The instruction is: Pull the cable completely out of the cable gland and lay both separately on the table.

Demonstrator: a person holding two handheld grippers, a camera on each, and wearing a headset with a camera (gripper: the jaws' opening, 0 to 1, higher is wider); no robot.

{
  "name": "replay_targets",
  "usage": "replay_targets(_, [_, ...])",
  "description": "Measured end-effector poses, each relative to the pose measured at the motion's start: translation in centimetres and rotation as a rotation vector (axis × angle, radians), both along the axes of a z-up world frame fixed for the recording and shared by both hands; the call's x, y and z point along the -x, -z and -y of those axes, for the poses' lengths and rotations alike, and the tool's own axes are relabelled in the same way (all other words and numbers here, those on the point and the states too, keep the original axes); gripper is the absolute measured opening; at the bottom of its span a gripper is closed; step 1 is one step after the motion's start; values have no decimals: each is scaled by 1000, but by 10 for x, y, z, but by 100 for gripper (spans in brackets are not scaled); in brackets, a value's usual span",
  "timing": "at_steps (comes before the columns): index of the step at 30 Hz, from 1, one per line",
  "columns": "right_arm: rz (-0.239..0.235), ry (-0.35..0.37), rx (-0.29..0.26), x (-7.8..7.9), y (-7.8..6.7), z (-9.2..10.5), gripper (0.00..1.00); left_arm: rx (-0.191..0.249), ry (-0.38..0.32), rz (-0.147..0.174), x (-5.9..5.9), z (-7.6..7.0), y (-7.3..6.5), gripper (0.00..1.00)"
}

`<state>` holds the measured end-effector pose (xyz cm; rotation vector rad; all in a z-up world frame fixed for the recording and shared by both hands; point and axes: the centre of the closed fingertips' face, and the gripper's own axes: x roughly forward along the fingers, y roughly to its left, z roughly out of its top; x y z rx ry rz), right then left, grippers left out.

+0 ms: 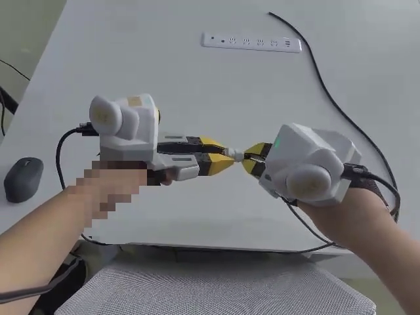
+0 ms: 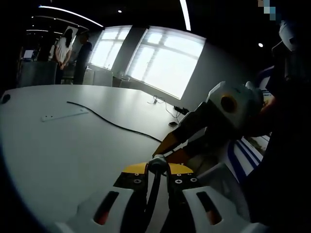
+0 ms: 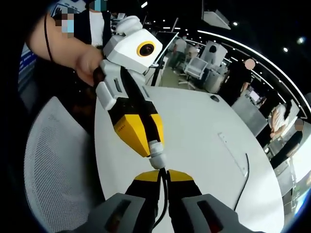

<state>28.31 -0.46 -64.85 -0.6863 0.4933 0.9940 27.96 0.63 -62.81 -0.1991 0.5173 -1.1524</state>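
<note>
Table [image 1: 197,72]: white top, smooth, matt with a faint sheen.
Left gripper [image 1: 228,157] and right gripper [image 1: 249,158]: hard white plastic shells, satin finish. The jaw tips are yellow plastic, matt, set on black plastic parts.
Gland [image 1: 237,155]: pale plastic, smooth, slightly glossy.
Cable [image 3: 164,187]: thin, black, matt, with a rubbery-looking sheath.
Power strip [image 1: 251,42]: white plastic, smooth, light gloss.
Cord [image 1: 328,88]: black, matt, with a rubber-like jacket.
Mouse [image 1: 23,178]: dark grey plastic, matt.
Chair [image 1: 216,289]: grey mesh cloth, open weave, rough-looking.
</note>
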Motion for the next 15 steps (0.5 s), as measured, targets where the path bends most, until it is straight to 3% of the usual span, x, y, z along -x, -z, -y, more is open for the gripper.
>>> replay_targets(8, [-38,68,8,-7,11,16,0,3,-3,3,-1,-4,-1,15])
replay_targets(15, [-99,153,-4,-10,22,30,0,4,2,5,-1,-3,-1,15])
